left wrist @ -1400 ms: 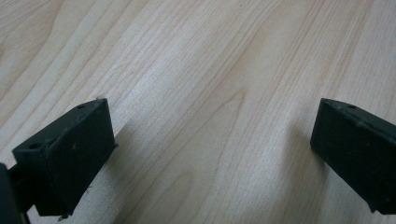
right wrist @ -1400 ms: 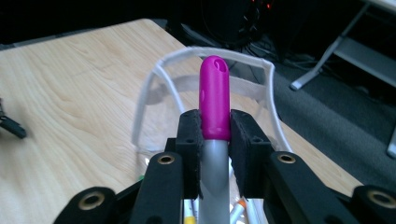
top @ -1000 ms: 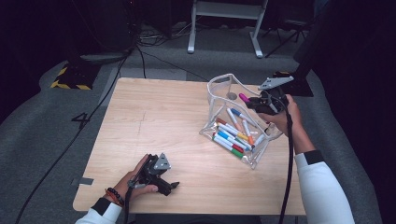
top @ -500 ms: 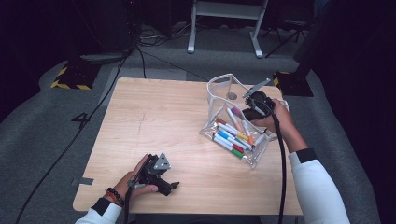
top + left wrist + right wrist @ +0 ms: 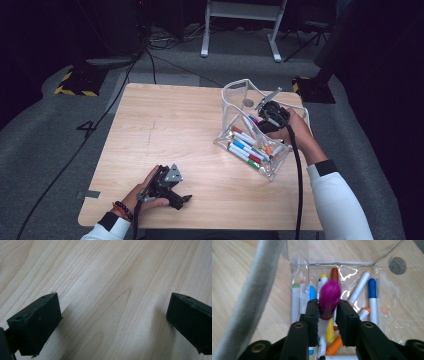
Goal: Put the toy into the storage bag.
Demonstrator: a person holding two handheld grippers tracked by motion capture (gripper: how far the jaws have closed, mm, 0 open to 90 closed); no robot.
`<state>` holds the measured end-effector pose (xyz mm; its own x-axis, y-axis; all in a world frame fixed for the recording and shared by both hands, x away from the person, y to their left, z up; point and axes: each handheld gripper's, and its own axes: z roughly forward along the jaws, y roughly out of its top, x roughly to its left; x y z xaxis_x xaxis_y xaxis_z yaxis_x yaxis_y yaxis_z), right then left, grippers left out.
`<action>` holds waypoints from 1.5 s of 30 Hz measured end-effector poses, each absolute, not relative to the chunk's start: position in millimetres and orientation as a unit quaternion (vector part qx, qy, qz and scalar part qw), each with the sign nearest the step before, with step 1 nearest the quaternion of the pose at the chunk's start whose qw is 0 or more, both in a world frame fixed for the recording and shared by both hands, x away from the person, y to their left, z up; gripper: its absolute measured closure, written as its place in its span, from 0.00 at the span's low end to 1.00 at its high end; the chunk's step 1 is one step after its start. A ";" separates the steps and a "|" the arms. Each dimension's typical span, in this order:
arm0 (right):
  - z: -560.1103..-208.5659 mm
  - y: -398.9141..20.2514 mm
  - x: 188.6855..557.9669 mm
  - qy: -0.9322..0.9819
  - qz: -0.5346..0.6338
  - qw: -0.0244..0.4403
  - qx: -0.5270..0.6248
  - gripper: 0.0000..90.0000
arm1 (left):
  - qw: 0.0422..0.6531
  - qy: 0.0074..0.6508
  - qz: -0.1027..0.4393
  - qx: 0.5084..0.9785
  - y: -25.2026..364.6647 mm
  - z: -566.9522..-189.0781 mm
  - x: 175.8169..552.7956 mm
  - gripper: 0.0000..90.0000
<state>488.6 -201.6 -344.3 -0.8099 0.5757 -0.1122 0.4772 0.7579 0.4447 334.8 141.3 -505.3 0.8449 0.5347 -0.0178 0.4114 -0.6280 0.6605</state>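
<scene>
The right tool [image 5: 328,312] hangs over the open pouch [image 5: 235,95] near the surface's far right corner. Its jaws have just been opening, with the purple marker [image 5: 329,300] still between them, its long axis running along the jaws, cap pointing down toward the markers [image 5: 247,145] inside. The left tool [image 5: 112,322] rests spread and empty at the near edge, well apart.

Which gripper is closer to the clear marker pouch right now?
Right. The right gripper is over the open clear pouch, a purple-capped marker between its fingers. The left gripper rests near the table's front edge, well apart.
</scene>
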 end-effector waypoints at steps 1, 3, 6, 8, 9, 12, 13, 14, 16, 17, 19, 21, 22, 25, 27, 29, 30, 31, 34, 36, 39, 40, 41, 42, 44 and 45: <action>-344.3 -201.7 488.5 0.929 0.204 0.122 0.285 0.78 | 0.340 0.264 0.091 0.898 141.4 -505.2 334.7 0.00; -343.7 -202.7 488.3 0.928 0.207 0.125 0.285 0.78 | 0.340 0.264 0.091 0.898 141.4 -505.2 334.7 0.00; -342.1 -204.0 488.2 0.924 0.215 0.131 0.289 0.76 | 0.340 0.264 0.091 0.898 141.4 -505.2 334.7 0.00; -341.4 -204.8 488.1 0.921 0.221 0.136 0.291 0.76 | 0.342 0.264 0.090 0.898 141.3 -505.3 334.8 0.00; -341.2 -205.3 488.2 0.921 0.223 0.135 0.290 0.76 | 0.340 0.264 0.091 0.898 141.4 -505.3 334.7 0.00; -340.0 -206.1 488.0 0.918 0.228 0.140 0.292 0.74 | 0.342 0.264 0.090 0.898 141.3 -505.3 334.8 0.00; -339.6 -206.2 487.8 0.917 0.229 0.141 0.293 0.74 | 0.341 0.264 0.091 0.898 141.4 -505.3 334.8 0.00; -339.4 -206.4 487.7 0.917 0.231 0.140 0.293 0.74 | 0.342 0.264 0.090 0.898 141.3 -505.3 334.8 0.00; -339.2 -207.0 488.1 0.916 0.235 0.141 0.294 0.72 | 0.342 0.264 0.090 0.898 141.3 -505.4 334.8 0.00; -339.4 -207.1 488.5 0.916 0.234 0.140 0.295 0.70 | 0.342 0.264 0.090 0.898 141.3 -505.3 334.8 0.00; -340.6 -206.5 489.1 0.917 0.229 0.138 0.297 0.67 | 0.342 0.263 0.090 0.898 141.3 -505.3 334.8 0.00; -340.6 -205.9 489.6 0.915 0.228 0.146 0.299 0.63 | 0.340 0.264 0.091 0.898 141.4 -505.2 334.7 0.00; -340.0 -206.3 489.9 0.914 0.230 0.147 0.300 0.61 | 0.341 0.264 0.091 0.898 141.4 -505.3 334.7 0.00; -336.9 -208.5 490.2 0.905 0.246 0.156 0.309 0.53 | 0.342 0.264 0.090 0.898 141.3 -505.3 334.8 0.00; -334.3 -211.2 490.4 0.898 0.259 0.162 0.318 0.49 | 0.341 0.264 0.091 0.898 141.4 -505.3 334.7 0.00; -332.2 -213.2 489.8 0.892 0.272 0.168 0.319 0.46 | 0.340 0.264 0.091 0.898 141.4 -505.2 334.7 0.00; -331.3 -214.0 489.2 0.891 0.276 0.169 0.320 0.43 | 0.340 0.264 0.091 0.898 141.4 -505.2 334.7 0.00; -330.4 -214.3 488.6 0.889 0.278 0.174 0.321 0.41 | 0.342 0.264 0.090 0.898 141.3 -505.3 334.8 0.00; -326.9 -215.5 486.4 0.881 0.285 0.192 0.327 0.36 | 0.342 0.264 0.090 0.898 141.3 -505.3 334.8 0.00; -322.9 -218.2 484.0 0.875 0.297 0.199 0.325 0.37 | 0.342 0.264 0.090 0.898 141.3 -505.3 334.8 0.00; -313.1 -226.3 479.5 0.861 0.328 0.204 0.330 0.37 | 0.340 0.264 0.091 0.898 141.4 -505.2 334.7 0.00; -310.6 -228.7 478.1 0.858 0.336 0.203 0.332 0.36 | 0.341 0.264 0.091 0.898 141.4 -505.3 334.8 0.00; -308.2 -230.9 475.7 0.857 0.339 0.203 0.329 0.36 | 0.340 0.264 0.091 0.898 141.4 -505.2 334.7 0.00; -307.1 -232.1 474.2 0.858 0.339 0.204 0.327 0.36 | 0.341 0.264 0.091 0.898 141.3 -505.3 334.7 0.00; -304.5 -235.7 470.0 0.856 0.345 0.206 0.326 0.35 | 0.342 0.264 0.090 0.898 141.3 -505.3 334.8 0.00; -303.5 -237.1 467.9 0.854 0.348 0.206 0.326 0.35 | 0.342 0.263 0.090 0.898 141.3 -505.3 334.8 0.00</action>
